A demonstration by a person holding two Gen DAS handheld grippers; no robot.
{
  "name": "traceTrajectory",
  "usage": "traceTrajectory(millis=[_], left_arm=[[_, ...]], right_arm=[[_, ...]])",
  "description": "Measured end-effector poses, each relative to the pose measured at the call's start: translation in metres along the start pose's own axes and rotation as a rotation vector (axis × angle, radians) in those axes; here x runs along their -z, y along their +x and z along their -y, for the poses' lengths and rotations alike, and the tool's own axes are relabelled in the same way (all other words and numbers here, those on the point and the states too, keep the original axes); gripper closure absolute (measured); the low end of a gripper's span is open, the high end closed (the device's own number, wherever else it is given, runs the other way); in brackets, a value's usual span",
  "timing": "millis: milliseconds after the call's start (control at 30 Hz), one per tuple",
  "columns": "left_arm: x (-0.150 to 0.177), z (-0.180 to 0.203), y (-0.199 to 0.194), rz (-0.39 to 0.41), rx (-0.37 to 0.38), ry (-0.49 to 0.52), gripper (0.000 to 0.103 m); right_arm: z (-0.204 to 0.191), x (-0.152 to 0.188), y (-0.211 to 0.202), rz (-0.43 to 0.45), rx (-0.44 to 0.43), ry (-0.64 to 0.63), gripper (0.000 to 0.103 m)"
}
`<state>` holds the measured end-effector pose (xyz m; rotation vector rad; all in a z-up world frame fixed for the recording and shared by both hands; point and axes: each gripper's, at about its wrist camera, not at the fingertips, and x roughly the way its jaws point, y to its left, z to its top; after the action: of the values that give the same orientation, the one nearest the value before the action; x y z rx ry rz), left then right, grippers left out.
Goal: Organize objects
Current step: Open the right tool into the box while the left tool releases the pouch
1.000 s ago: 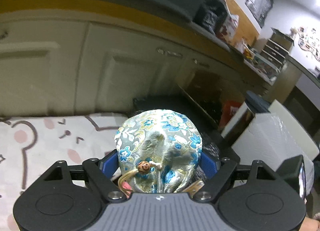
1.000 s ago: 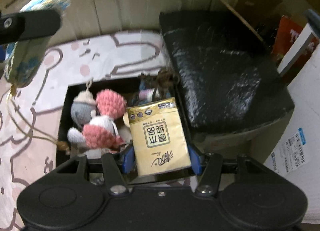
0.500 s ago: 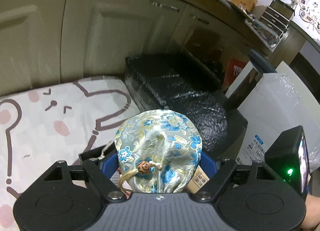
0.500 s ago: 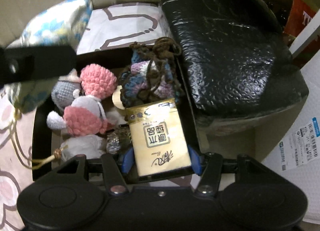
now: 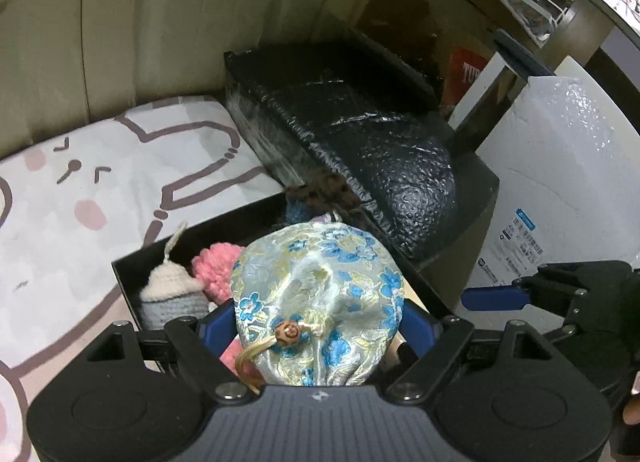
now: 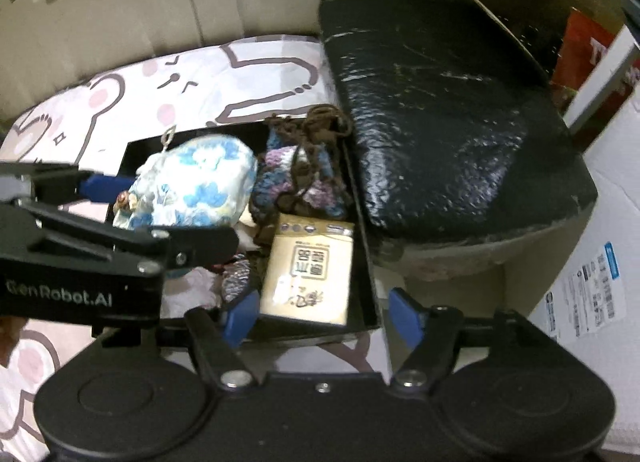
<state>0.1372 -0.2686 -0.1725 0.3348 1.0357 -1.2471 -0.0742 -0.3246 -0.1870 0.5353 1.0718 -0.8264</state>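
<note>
My left gripper (image 5: 316, 326) is shut on a silver-and-blue floral drawstring pouch (image 5: 320, 294), held just above an open black box (image 5: 120, 266). In the right wrist view that pouch (image 6: 200, 186) hangs over the box's left half. A yellow tissue pack (image 6: 308, 278) lies inside the box against its right wall (image 6: 366, 254). My right gripper (image 6: 322, 316) is above the pack, jaws opening, and its pads no longer press on it. One right finger (image 5: 492, 298) shows in the left wrist view. The box also holds a pink crochet toy (image 5: 216, 266), a cream-and-grey one (image 5: 172, 294) and a blue-purple crochet bag (image 6: 296, 178).
A big black bubble-wrapped package (image 6: 440, 122) stands right against the box's right side. A white carton with a shipping label (image 5: 560, 182) stands further right. The box rests on a cartoon-print mat (image 5: 100, 182). Cream cabinet doors (image 5: 160, 22) close off the back.
The left gripper has sunk and tipped down, bringing the pouch over the box. The right gripper's jaws have widened and the tissue pack now lies loose in the box.
</note>
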Motion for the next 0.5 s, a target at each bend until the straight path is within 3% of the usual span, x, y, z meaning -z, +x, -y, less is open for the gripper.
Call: traceTrajectory(millis=[100, 500], left_arm=[[-0.001, -0.001, -0.003, 0.014, -0.031, -0.007, 0.012], [-0.002, -0.013, -0.020, 0.024, -0.077, -0.017, 0.012]], right_arm=[[0.002, 0.001, -0.003, 0.007, 0.005, 0.014, 0.036], [-0.005, -0.002, -0.010, 0.031, 0.004, 0.013, 0.038]])
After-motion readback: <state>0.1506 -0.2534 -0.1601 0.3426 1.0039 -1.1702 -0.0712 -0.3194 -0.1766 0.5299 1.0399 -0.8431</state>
